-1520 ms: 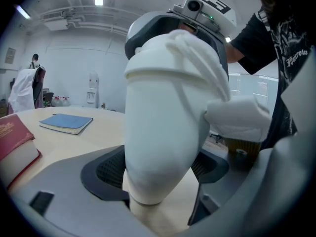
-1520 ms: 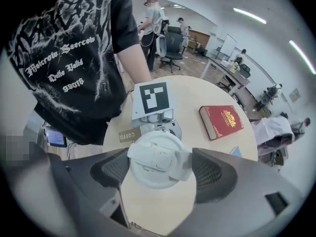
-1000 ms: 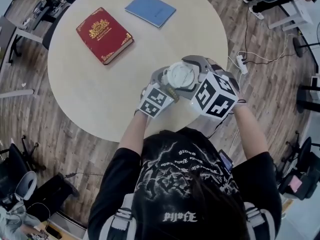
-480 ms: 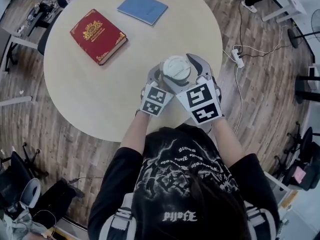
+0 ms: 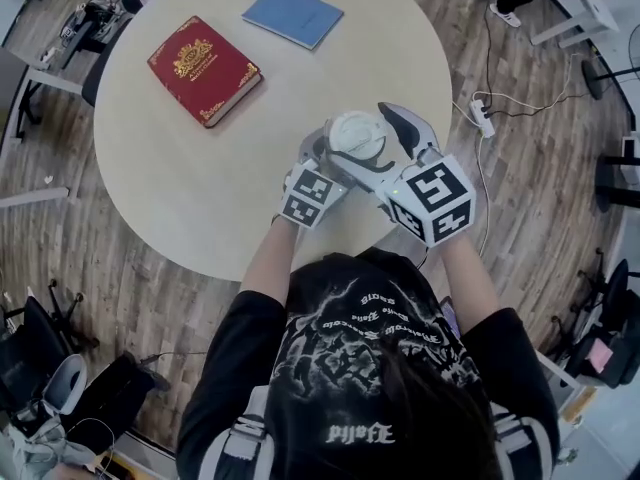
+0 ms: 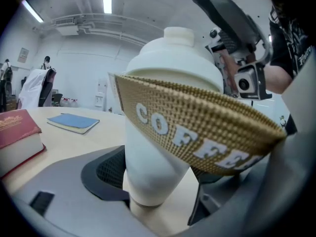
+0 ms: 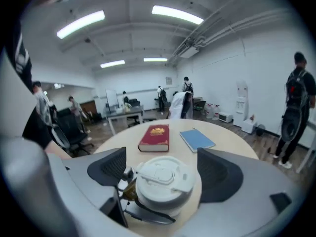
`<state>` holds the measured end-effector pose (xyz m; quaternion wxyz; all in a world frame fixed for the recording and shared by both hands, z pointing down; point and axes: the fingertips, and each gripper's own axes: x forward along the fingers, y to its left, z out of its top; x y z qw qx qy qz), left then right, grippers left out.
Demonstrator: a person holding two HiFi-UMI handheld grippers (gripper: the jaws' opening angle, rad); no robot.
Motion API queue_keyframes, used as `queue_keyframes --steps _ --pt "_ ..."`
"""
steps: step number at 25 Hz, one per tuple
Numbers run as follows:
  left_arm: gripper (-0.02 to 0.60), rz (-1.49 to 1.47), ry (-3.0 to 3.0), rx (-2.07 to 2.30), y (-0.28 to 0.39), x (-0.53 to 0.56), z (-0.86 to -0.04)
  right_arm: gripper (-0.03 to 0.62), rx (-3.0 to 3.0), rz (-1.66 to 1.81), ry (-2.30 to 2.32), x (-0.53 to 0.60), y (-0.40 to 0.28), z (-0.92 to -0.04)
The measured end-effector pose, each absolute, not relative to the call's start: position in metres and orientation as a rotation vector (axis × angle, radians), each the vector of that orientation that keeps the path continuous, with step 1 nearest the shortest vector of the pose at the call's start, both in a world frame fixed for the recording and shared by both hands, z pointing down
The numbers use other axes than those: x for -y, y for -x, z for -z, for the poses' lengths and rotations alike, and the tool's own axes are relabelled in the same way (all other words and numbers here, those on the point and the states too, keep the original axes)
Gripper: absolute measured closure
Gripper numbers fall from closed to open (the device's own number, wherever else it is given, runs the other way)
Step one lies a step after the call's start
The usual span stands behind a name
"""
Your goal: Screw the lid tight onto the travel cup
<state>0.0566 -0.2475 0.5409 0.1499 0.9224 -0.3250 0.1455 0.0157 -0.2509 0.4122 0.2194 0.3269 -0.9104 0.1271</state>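
Left tool (image 6: 158, 172): clamped on the lower body of the travel cup (image 6: 170, 58), holding it upright near the table's (image 5: 180, 188) near edge.
Right tool (image 7: 163, 171): spread either side of the lid (image 5: 355, 133), pads clear of its rim; its jaws have just been opening.
Travel cup: stiff white plastic, probably light and slick; the woven sleeve (image 6: 197, 127) sits askew and may shift.
Lid: seated on the cup; best pinched squarely across its rim.
Far side: red book (image 5: 205, 70) and blue notebook (image 5: 293, 15), well apart from the cup.
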Motion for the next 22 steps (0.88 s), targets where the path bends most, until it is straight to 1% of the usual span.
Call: queue_keyframes --steps 2,4,5,12,16,22 --pt "0.171 -0.447 -2.677 0.894 -0.058 0.245 -0.542 0.132 2.668 -0.399 -0.768 0.251 -0.017 -0.396" --pt "0.170 -0.457 -2.691 0.873 -0.059 0.244 -0.541 0.100 2.726 -0.366 -0.548 0.245 -0.016 -0.387" --pt "0.170 -0.458 -2.693 0.868 -0.059 0.243 -0.541 0.100 2.713 -0.330 -0.417 0.240 -0.015 -0.386" --pt "0.170 -0.479 -2.709 0.828 -0.056 0.244 -0.543 0.111 2.265 0.274 0.297 0.221 -0.015 -0.412" --pt "0.172 -0.490 -2.703 0.816 -0.060 0.241 -0.543 0.108 2.051 0.521 0.561 0.220 -0.013 -0.413" --pt "0.172 -0.536 -2.748 0.696 -0.064 0.240 -0.539 0.108 1.648 0.938 0.956 0.214 -0.030 -0.435"
